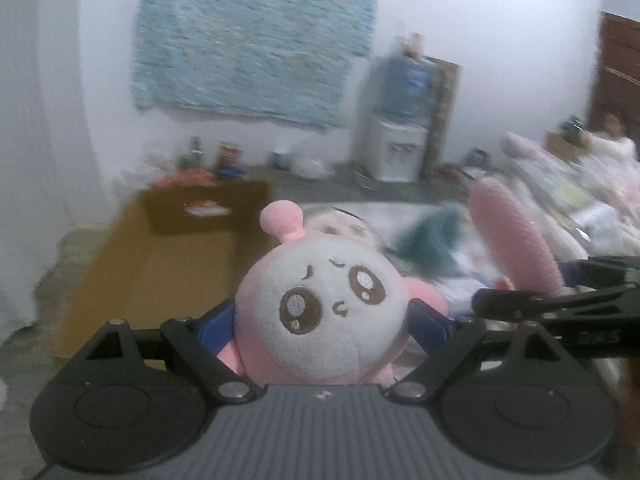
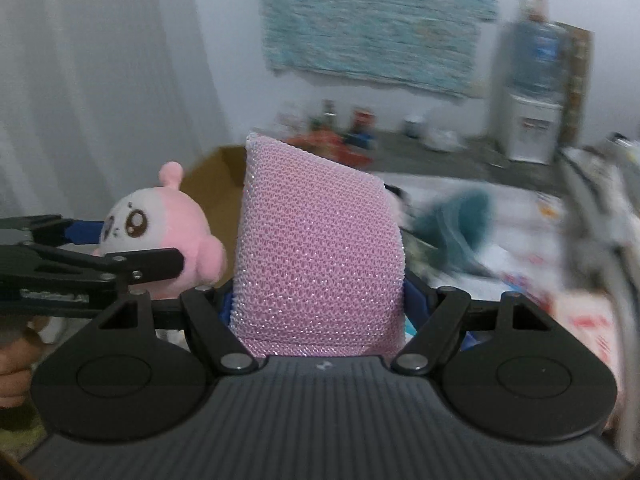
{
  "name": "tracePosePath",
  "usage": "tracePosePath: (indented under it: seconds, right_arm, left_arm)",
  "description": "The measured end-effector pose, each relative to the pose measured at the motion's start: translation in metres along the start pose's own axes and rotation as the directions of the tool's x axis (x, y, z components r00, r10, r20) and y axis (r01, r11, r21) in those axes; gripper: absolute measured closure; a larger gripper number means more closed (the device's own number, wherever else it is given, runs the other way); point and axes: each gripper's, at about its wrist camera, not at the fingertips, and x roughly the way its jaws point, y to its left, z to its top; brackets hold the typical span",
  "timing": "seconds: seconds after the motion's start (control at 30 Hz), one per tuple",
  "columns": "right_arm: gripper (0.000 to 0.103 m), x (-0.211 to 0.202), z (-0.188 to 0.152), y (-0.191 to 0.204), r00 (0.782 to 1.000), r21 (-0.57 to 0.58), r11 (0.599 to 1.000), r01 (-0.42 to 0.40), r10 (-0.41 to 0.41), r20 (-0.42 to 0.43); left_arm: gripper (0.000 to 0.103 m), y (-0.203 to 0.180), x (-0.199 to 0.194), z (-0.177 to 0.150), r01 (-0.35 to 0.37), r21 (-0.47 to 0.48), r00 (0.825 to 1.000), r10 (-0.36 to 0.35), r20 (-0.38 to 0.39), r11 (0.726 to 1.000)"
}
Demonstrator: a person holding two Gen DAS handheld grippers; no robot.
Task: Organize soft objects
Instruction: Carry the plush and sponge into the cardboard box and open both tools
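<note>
My left gripper (image 1: 320, 320) is shut on a pink and white plush toy (image 1: 320, 312) with big embroidered eyes, held up in the air; the plush also shows in the right wrist view (image 2: 160, 232), left of centre. My right gripper (image 2: 320, 304) is shut on a pink mesh sponge (image 2: 320, 248), held upright; the sponge also shows in the left wrist view (image 1: 516, 236), at the right. The two grippers are side by side, close together. An open cardboard box (image 1: 160, 248) stands ahead on the left, also seen in the right wrist view (image 2: 216, 176) behind the plush.
A patterned cloth surface (image 1: 460, 248) ahead holds a teal soft item (image 1: 432, 240), also in the right wrist view (image 2: 460, 220). A water dispenser (image 1: 400, 120) stands by the far wall. Bottles and clutter (image 1: 208, 156) line the floor behind the box. A blue hanging (image 1: 256, 36) covers the wall.
</note>
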Motion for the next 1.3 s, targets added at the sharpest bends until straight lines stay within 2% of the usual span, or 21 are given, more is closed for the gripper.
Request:
tracePosePath:
  seconds: [0.13,0.27,0.4,0.57,0.6,0.63,0.7,0.8,0.93,1.0,1.07,1.2,1.3]
  right_arm:
    - [0.028,0.043,0.050,0.031,0.991,0.005,0.991,-0.131,0.131,-0.034]
    - [0.028,0.107,0.098,0.056,0.966,0.071,0.972,-0.224,0.231,-0.114]
    - [0.028,0.190,0.136,0.083,0.948,0.115,0.972,-0.206,0.227,-0.221]
    - [0.028,0.285,0.166,0.105,0.924,0.131,0.985,-0.111,0.151,-0.350]
    - [0.028,0.303,0.170,0.104,0.915,0.145,0.985,-0.097,0.145,-0.377]
    - [0.027,0.316,0.172,0.105,0.908,0.162,0.983,-0.086,0.144,-0.394]
    - [0.027,0.341,0.175,0.101,0.890,0.199,0.978,-0.067,0.149,-0.432]
    - [0.027,0.360,0.171,0.104,0.882,0.219,0.975,-0.046,0.142,-0.450]
    - [0.025,0.392,0.167,0.096,0.873,0.245,0.969,-0.037,0.151,-0.465]
    - [0.025,0.413,0.163,0.090,0.865,0.263,0.964,-0.038,0.163,-0.475]
    - [0.025,0.427,0.162,0.081,0.868,0.286,0.957,-0.040,0.176,-0.465]
    - [0.024,0.440,0.159,0.063,0.872,0.345,0.937,-0.061,0.219,-0.439]
    - [0.022,0.449,0.153,0.054,0.863,0.408,0.910,-0.073,0.262,-0.431]
  left_arm:
    - [0.012,0.048,-0.006,0.022,-0.113,-0.031,0.993,0.114,0.028,0.993]
    - [0.012,0.095,0.010,0.048,-0.237,-0.028,0.971,0.238,0.022,0.971]
    - [0.012,0.146,0.055,0.077,-0.312,-0.041,0.950,0.311,-0.043,0.949]
    - [0.012,0.202,0.132,0.107,-0.351,-0.046,0.926,0.339,-0.164,0.935]
    - [0.012,0.210,0.148,0.111,-0.366,-0.044,0.917,0.352,-0.189,0.930]
    - [0.012,0.218,0.165,0.114,-0.380,-0.040,0.907,0.364,-0.213,0.924]
    - [0.012,0.233,0.188,0.119,-0.384,-0.030,0.898,0.365,-0.246,0.923]
    - [0.012,0.248,0.210,0.121,-0.388,-0.030,0.885,0.364,-0.291,0.921]
    - [0.011,0.263,0.234,0.132,-0.413,-0.038,0.870,0.381,-0.313,0.910]
    - [0.011,0.271,0.243,0.137,-0.421,-0.049,0.867,0.386,-0.315,0.906]
    - [0.011,0.277,0.253,0.141,-0.428,-0.062,0.866,0.389,-0.315,0.902]
    - [0.010,0.277,0.266,0.147,-0.442,-0.044,0.863,0.411,-0.293,0.896]
    - [0.009,0.278,0.268,0.151,-0.443,-0.056,0.864,0.409,-0.294,0.895]
